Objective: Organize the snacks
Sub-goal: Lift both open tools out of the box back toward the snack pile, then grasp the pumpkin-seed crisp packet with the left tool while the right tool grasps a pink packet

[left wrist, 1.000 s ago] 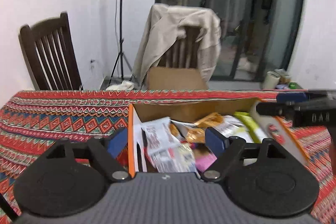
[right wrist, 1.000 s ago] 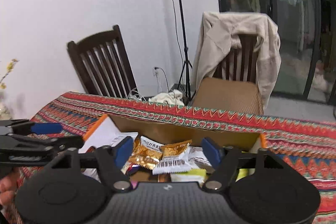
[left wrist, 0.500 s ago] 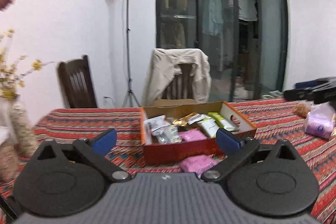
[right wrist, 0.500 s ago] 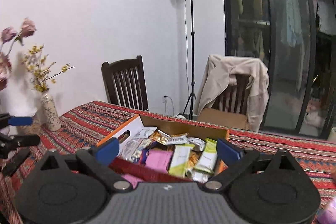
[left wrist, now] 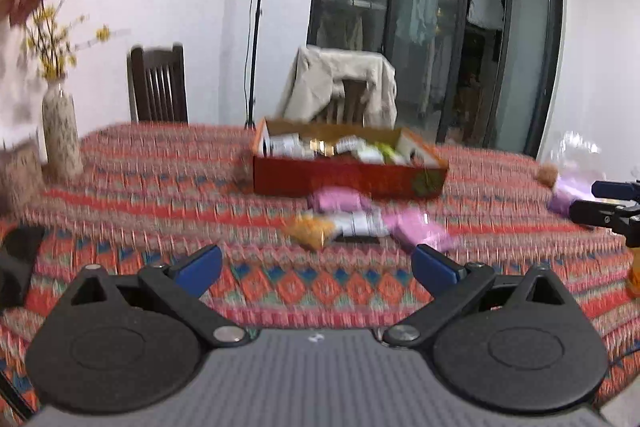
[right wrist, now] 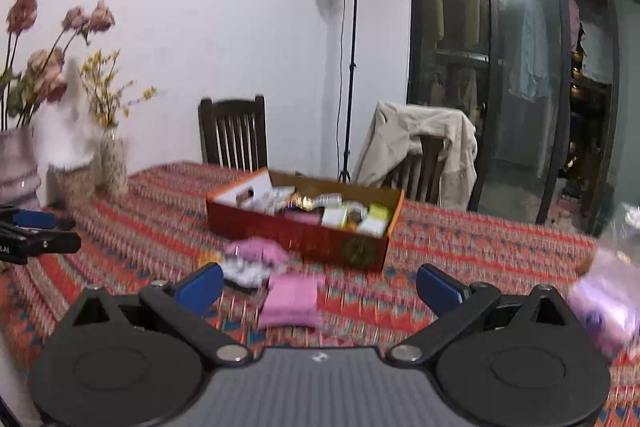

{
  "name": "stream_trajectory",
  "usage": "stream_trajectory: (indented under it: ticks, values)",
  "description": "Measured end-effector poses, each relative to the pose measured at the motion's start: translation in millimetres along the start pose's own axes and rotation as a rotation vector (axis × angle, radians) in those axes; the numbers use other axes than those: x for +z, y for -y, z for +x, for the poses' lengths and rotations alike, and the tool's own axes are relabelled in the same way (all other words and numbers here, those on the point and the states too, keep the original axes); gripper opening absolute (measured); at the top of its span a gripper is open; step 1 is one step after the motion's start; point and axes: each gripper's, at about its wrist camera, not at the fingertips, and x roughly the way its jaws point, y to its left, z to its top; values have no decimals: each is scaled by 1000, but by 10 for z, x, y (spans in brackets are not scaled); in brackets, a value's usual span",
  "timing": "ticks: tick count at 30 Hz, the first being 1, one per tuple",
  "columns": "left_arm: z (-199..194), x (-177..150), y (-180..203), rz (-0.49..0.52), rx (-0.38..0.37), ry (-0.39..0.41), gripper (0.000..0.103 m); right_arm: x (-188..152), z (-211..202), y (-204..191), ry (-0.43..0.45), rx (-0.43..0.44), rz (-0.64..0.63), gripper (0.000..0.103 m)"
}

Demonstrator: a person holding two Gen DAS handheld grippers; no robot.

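Right now both tools hang above the patterned red tablecloth (left wrist: 132, 187): the left gripper (left wrist: 316, 263) spread wide and empty, the right gripper (right wrist: 320, 285) the same. The open red cardboard box of snacks (left wrist: 348, 181) sits at twelve o'clock. Loose packets lie in front of it: a pink pouch (right wrist: 292, 301) nearest the right tool, another pink packet (left wrist: 340, 198) against the box, an orange packet (left wrist: 310, 229) and a white one (left wrist: 362, 221). The risk is a swipe at overlapping packets dragging the neighbours, or the slick wrappers slipping free. Blur smears every label; a translucent bag (right wrist: 608, 299) at three o'clock is cut off.
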Motion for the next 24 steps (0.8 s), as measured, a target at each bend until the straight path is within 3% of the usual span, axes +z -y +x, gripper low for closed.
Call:
stream_trajectory:
  ticks: [5, 10, 18, 24]
  values:
    - [-16, -284, 56, 8, 29, -41, 103, -529, -33, -68, -48, 3, 126, 103]
    - [78, -394, 44, 2, 16, -87, 103, -861, 21, -119, -115, -45, 148, 103]
    - [286, -326, -38, -2, 0, -91, 103, -834, 149, -101, -128, -29, 183, 103]
    - [791, -39, -151, 124, -69, -59, 98, -697, 365, -113, -143, -3, 195, 103]
